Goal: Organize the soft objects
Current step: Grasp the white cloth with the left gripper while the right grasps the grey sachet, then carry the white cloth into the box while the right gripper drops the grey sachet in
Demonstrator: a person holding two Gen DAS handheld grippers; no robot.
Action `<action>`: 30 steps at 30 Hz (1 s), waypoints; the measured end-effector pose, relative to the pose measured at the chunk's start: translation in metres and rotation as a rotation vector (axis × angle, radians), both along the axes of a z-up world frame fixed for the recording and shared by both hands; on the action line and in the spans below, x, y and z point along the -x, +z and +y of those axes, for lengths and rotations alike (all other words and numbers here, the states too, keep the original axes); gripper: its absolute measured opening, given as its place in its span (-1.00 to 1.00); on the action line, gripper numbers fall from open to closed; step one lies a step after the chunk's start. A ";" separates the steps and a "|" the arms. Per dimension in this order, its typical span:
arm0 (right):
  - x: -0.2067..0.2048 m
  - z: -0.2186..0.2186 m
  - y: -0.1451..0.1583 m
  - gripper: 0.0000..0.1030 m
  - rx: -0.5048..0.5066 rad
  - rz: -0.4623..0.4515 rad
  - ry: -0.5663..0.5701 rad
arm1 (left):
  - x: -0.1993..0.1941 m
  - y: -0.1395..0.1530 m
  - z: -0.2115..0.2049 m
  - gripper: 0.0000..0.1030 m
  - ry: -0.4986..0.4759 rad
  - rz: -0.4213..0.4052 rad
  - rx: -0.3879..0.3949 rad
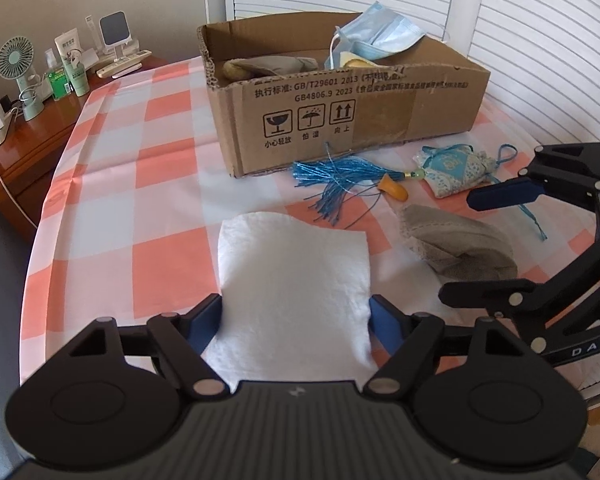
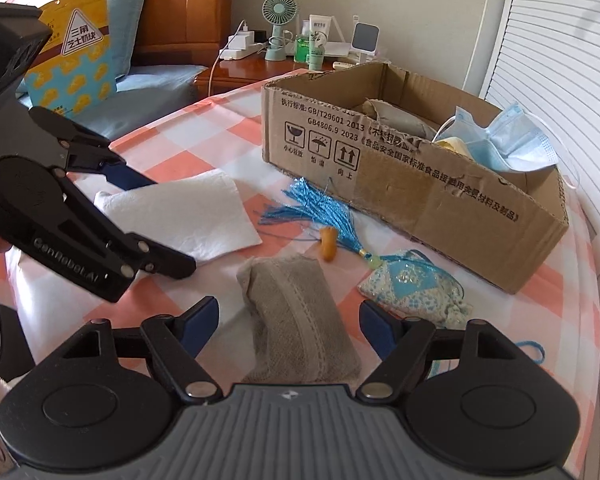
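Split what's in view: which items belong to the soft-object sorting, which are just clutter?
Job:
cardboard box
white tissue
grey towel
sachet with tassel
face mask
orange earplug

Clutter:
desk fan
snack bag
bottles

Past my work I see a wooden nightstand [image 2: 256, 68] carrying a mint-green desk fan [image 2: 278, 28], a white tube [image 2: 320, 34], a green bottle [image 2: 302, 49], a white power strip [image 2: 242, 50] with a plugged-in charger, and a small stand [image 2: 366, 38] holding a grey-faced device. Beside it is a bed with a wooden headboard [image 2: 180, 4], a blue-grey pillow [image 2: 130, 12] and a yellow and blue snack bag [image 2: 74, 56] leaning upright against it. White slatted shutters [image 1: 540, 40] line the far side behind the pink and white checked cloth [image 1: 140, 168].
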State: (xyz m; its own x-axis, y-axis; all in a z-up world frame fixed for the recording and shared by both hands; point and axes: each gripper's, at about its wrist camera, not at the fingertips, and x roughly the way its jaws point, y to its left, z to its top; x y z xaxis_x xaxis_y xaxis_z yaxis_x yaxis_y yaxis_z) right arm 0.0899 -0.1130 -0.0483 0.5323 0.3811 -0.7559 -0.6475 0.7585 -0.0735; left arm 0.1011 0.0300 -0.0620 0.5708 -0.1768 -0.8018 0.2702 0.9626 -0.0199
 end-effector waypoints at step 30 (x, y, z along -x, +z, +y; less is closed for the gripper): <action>0.021 -0.013 0.033 -0.42 0.012 -0.080 -0.026 | 0.014 0.036 0.006 -0.37 -0.012 -0.041 0.070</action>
